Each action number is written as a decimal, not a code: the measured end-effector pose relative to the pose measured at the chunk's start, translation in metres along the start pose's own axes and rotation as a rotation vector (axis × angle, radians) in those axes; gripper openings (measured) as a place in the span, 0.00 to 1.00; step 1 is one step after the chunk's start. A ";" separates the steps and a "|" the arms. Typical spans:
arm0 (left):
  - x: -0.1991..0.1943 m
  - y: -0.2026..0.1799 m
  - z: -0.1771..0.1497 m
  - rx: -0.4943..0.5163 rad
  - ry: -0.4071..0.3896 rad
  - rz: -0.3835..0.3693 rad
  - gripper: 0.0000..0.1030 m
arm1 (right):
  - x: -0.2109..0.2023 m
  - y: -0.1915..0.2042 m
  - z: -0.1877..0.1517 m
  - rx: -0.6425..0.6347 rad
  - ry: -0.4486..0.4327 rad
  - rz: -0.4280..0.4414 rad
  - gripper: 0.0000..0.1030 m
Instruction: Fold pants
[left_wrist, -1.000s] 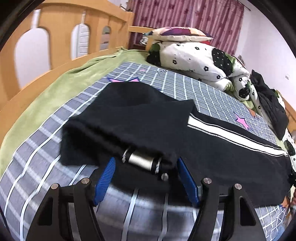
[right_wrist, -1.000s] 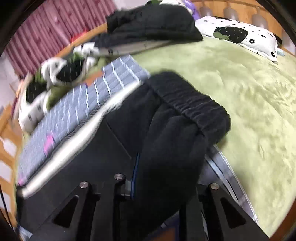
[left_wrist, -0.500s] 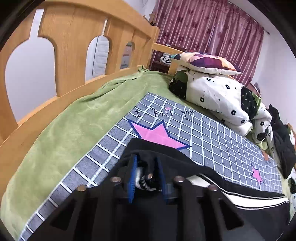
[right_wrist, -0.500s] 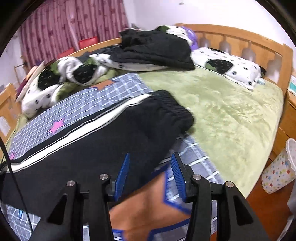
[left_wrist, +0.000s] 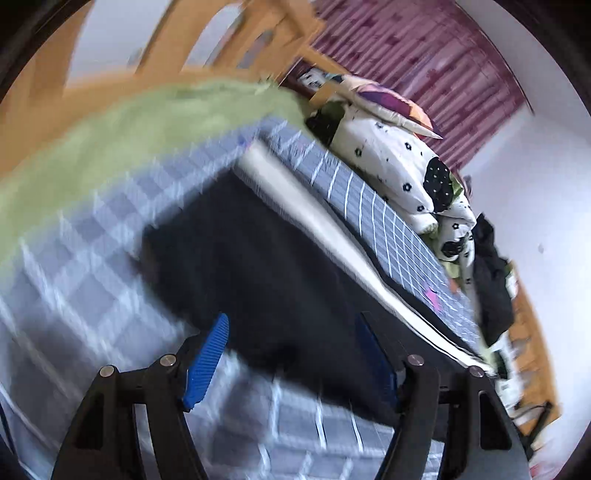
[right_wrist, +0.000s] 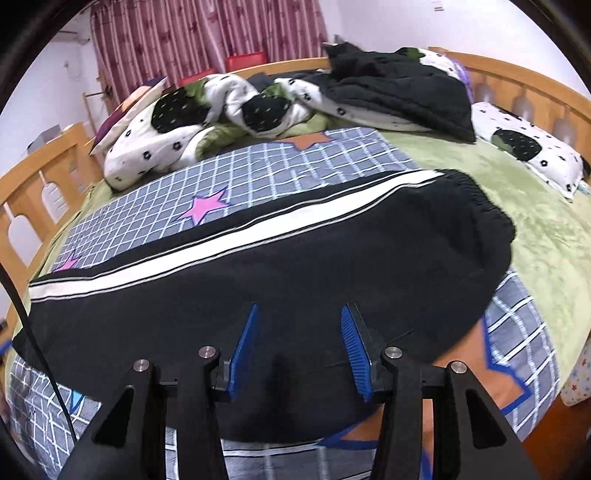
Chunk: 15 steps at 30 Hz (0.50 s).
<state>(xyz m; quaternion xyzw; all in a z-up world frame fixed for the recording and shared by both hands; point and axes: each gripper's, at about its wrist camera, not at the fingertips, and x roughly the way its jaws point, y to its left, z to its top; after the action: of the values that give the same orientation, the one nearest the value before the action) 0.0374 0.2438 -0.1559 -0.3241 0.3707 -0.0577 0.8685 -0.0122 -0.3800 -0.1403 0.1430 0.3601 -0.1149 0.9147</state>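
Observation:
Black pants (right_wrist: 303, 266) with a white side stripe (right_wrist: 240, 232) lie flat across the grey checked blanket (right_wrist: 280, 170), elastic waistband (right_wrist: 487, 210) at the right. In the left wrist view, which is motion-blurred, the pants (left_wrist: 266, 266) show with the leg end nearest. My left gripper (left_wrist: 291, 350) is open and empty just above the near edge of the pants. My right gripper (right_wrist: 299, 332) is open and empty over the pants' near edge.
A white flowered quilt (right_wrist: 184, 122) and a dark garment pile (right_wrist: 399, 85) lie at the far side of the bed. A green sheet (right_wrist: 546, 236) covers the right. Wooden bed rails (right_wrist: 40, 173) stand at the left and a pillow (right_wrist: 524, 144) at the far right.
Both grippers have let go of the pants and opened. The pants now lie flat on the blanket. The left gripper has pulled back and is still swinging.

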 end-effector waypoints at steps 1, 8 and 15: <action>0.009 0.005 -0.013 -0.039 0.036 -0.042 0.66 | 0.001 0.002 -0.001 0.000 0.005 0.004 0.45; 0.056 0.012 -0.018 -0.204 0.049 -0.091 0.66 | -0.002 0.003 -0.010 0.026 0.024 0.017 0.45; 0.063 0.045 0.042 -0.306 -0.087 0.087 0.33 | -0.009 -0.015 -0.023 0.144 0.016 0.042 0.46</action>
<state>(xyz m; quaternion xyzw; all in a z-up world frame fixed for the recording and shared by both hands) 0.1054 0.2794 -0.2000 -0.4386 0.3507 0.0513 0.8258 -0.0377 -0.3854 -0.1526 0.2167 0.3550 -0.1203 0.9014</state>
